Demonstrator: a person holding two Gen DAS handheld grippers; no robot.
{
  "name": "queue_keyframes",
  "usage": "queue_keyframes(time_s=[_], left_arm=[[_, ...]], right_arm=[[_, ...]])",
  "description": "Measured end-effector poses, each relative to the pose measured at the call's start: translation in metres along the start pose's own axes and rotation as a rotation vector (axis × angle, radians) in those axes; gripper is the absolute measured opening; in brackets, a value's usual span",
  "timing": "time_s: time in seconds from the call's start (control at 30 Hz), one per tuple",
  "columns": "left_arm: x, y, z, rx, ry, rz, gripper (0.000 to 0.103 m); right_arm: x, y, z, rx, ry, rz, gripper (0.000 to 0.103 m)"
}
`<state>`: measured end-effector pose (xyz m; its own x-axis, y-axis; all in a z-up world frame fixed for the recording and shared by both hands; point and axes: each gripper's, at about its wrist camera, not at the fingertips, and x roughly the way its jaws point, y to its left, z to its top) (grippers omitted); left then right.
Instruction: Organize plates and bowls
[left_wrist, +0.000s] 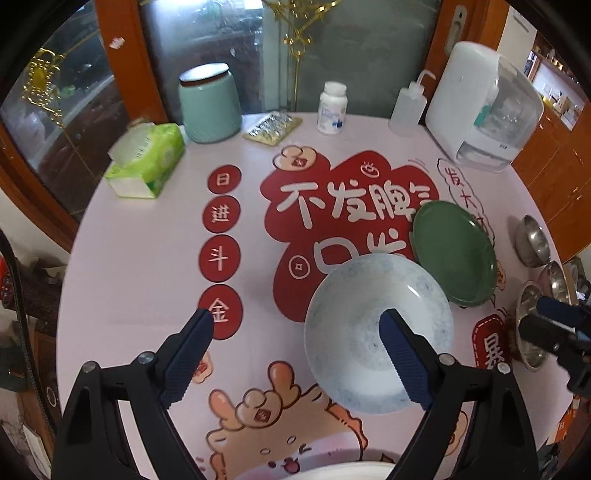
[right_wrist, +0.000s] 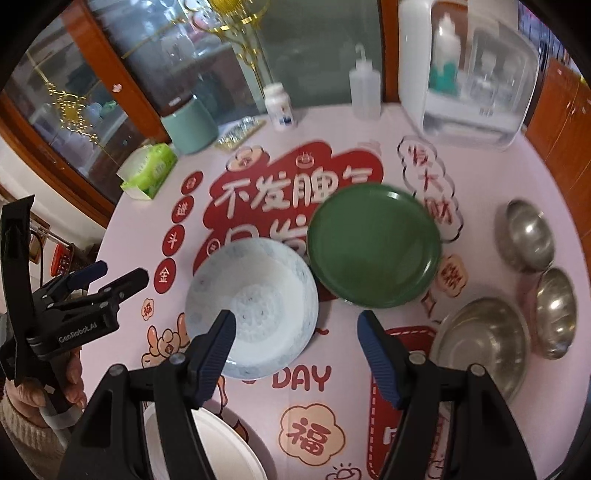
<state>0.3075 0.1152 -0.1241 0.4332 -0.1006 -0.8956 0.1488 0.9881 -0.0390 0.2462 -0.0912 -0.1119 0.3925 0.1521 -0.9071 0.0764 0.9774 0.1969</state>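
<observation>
Pale blue-speckled bowl (left_wrist: 373, 332) sits upright mid-table, white glazed inside, faint blue mottling around the rim. Green plate (left_wrist: 455, 253) lies flat just behind and to the right of it, rims touching or nearly so, cannot tell which. Three steel bowls at the right edge of the table: one large (right_wrist: 484, 343) nearest, two small ones (right_wrist: 529, 236) (right_wrist: 556, 317) behind it, close together. White plate (right_wrist: 207, 443) at the near table edge, partly hidden under the right gripper. Left gripper (left_wrist: 297, 325) hangs above the table with jaws wide and nothing between the pads; its right finger overlaps the speckled bowl in view, whether it touches I cannot tell. Right gripper (right_wrist: 297, 325) also wide, empty, above the gap between speckled bowl and large steel bowl. A hand (right_wrist: 48, 384) holds the left gripper's handle. Table (left_wrist: 140, 258) is round, covered with a pink cartoon cloth with red patches and Chinese characters. Along the far side: green tissue pack (left_wrist: 146, 160), mint canister (left_wrist: 208, 105), foil blister pack (left_wrist: 272, 127), white pill bottle (left_wrist: 331, 107), squeeze bottle (left_wrist: 406, 107), white appliance with clear cover (left_wrist: 484, 107). Nothing lies between the grippers and the dishes. Count: two plates, four bowls, two grippers.
</observation>
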Motion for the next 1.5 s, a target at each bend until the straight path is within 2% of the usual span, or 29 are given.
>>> queue_keyframes(time_s=[0.1,0.17,0.3,0.6,0.67,0.8,0.9,1.0,1.07,1.17,1.3,1.5], left_arm=[[0.021,-0.001,0.001,-0.002,0.034,-0.009,0.081],[0.035,0.000,0.001,-0.015,0.068,-0.032,0.070],[0.058,0.008,-0.002,-0.072,0.119,-0.070,0.068],[0.089,0.015,-0.004,-0.100,0.175,-0.090,0.066],[0.093,0.015,-0.005,-0.097,0.185,-0.097,0.061],[0.099,0.013,-0.007,-0.076,0.214,-0.126,0.047],[0.104,0.011,-0.010,-0.067,0.242,-0.148,0.040],[0.106,0.010,-0.012,-0.067,0.259,-0.172,0.033],[0.107,0.010,-0.012,-0.076,0.268,-0.199,0.022],[0.111,0.011,-0.012,-0.096,0.288,-0.222,0.018],[0.112,0.009,-0.013,-0.087,0.295,-0.221,0.014],[0.114,0.010,-0.016,-0.053,0.322,-0.218,0.010]], right_arm=[[0.021,-0.006,0.000,0.027,0.034,0.005,0.069],[0.030,-0.009,0.000,0.040,0.051,0.010,0.069],[0.049,-0.012,0.000,0.060,0.083,0.014,0.069],[0.080,-0.022,0.004,0.106,0.137,0.025,0.068],[0.086,-0.023,0.004,0.114,0.150,0.032,0.068],[0.097,-0.023,0.005,0.105,0.182,0.037,0.051],[0.105,-0.024,0.005,0.102,0.205,0.039,0.044],[0.112,-0.026,0.004,0.119,0.224,0.058,0.033],[0.115,-0.028,0.004,0.128,0.236,0.066,0.024],[0.120,-0.030,0.003,0.143,0.251,0.086,0.014],[0.121,-0.034,0.003,0.155,0.251,0.091,0.007],[0.120,-0.036,0.003,0.150,0.254,0.101,0.006]])
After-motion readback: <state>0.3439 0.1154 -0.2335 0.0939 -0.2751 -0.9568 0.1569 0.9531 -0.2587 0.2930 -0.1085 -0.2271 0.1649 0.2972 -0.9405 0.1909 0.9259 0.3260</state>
